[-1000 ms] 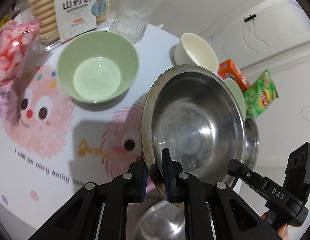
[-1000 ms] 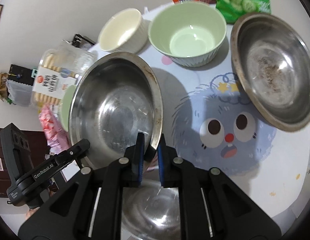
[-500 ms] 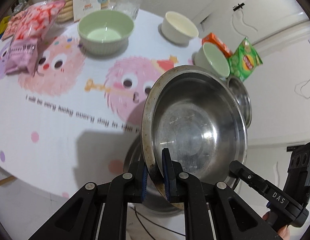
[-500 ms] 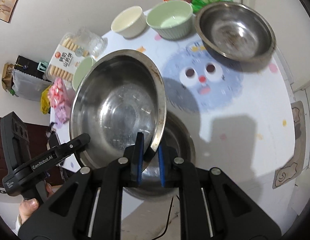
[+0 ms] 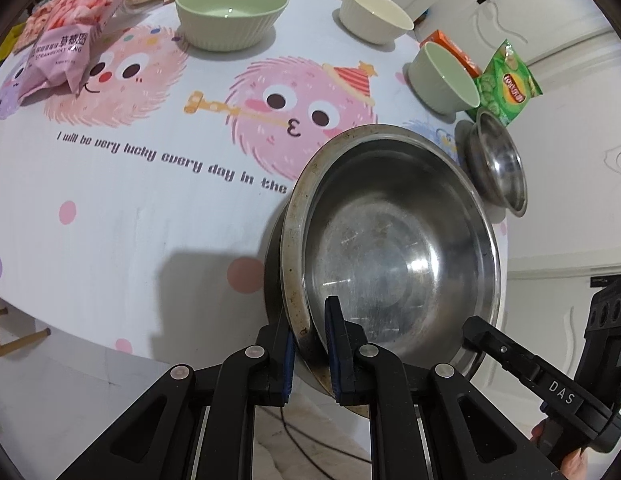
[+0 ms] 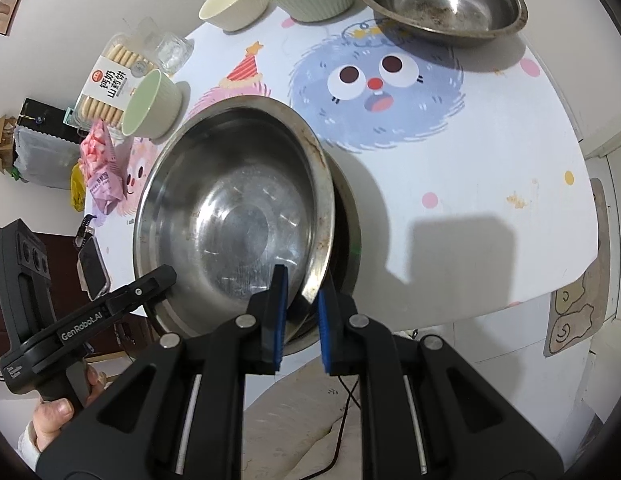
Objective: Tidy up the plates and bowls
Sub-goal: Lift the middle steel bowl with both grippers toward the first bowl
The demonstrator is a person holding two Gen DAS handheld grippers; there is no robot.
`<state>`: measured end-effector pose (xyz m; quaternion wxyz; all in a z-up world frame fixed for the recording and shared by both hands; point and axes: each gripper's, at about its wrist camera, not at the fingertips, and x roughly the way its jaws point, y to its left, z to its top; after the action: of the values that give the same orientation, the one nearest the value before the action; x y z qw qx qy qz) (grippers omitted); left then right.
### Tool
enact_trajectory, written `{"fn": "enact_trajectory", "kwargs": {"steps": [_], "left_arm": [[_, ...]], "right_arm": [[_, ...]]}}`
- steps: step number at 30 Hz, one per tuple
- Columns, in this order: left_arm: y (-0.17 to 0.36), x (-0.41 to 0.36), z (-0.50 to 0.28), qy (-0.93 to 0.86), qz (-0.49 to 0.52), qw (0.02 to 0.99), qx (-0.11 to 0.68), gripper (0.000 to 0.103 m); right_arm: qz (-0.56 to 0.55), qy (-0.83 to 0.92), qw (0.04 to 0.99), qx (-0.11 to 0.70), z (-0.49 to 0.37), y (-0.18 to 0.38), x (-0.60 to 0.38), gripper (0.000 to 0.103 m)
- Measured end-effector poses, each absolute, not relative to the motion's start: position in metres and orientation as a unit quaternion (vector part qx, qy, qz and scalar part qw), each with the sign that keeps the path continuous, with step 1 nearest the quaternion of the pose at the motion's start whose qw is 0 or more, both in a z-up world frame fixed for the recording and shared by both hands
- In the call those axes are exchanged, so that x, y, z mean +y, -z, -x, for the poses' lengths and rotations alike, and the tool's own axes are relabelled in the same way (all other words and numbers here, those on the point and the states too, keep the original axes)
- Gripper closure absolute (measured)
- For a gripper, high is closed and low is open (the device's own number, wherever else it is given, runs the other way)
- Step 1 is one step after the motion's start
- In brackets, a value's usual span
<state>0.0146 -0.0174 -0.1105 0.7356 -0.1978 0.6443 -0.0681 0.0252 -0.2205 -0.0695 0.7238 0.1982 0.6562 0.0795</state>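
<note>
White walls stood behind a round worktop (image 5: 122, 216) covered with a cloth of cartoon monsters. Both tools held one large steel bowl (image 5: 394, 248) together. The left tool (image 5: 310, 344) was nearly closed, with its pads pinching the near rim of this bowl, one pad inside and one outside. The right tool (image 6: 300, 312) gripped the opposite rim in the same way. The bowl hung tilted at the near edge of the worktop, directly over a second steel bowl (image 6: 346, 240), of which only a dark edge showed beneath. Whether the two already touched could not be told.

So the task seemed to be at an early or middle stage. One stacking of steel bowls was probably about to be finished, but the held bowl was not yet released. Much was left. A third steel bowl (image 6: 442, 0) stood alone at the far side. A big green bowl (image 5: 230, 12), a smaller green bowl (image 5: 442, 80) and a cream bowl (image 5: 374, 16) stood separately, well apart from each other, not nested. Snack bags, a biscuit box (image 6: 110, 84) and a glass (image 6: 170, 48) lay around them. No plates were visible.
</note>
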Motion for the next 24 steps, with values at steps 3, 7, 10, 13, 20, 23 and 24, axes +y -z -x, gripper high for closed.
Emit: {"fn": "enact_trajectory", "kwargs": {"steps": [3,7,10,13,20,23,24], "left_arm": [[0.117,-0.018,-0.012,0.067,0.194,0.733,0.648,0.090],[0.117,-0.022,-0.012,0.069,0.183,0.739,0.645,0.090],[0.117,-0.024,-0.012,0.074,0.176,0.741,0.644,0.089],[0.117,-0.024,-0.013,0.073,0.175,0.741,0.644,0.088],[0.114,-0.026,-0.013,0.071,0.171,0.740,0.647,0.080],[0.111,-0.029,-0.013,0.072,0.164,0.740,0.649,0.051],[0.109,-0.029,-0.013,0.071,0.163,0.742,0.647,0.042]], "right_arm": [[-0.196,-0.078,0.721,0.661,-0.023,0.076,-0.220,0.087],[-0.192,-0.073,0.719,0.664,-0.020,0.083,-0.220,0.086],[-0.191,-0.069,0.716,0.668,-0.019,0.087,-0.220,0.085],[-0.191,-0.069,0.718,0.666,-0.019,0.088,-0.221,0.084],[-0.189,-0.066,0.718,0.667,-0.017,0.088,-0.219,0.083],[-0.186,-0.067,0.715,0.671,-0.017,0.088,-0.218,0.082],[-0.184,-0.067,0.714,0.672,-0.018,0.088,-0.218,0.082]]}}
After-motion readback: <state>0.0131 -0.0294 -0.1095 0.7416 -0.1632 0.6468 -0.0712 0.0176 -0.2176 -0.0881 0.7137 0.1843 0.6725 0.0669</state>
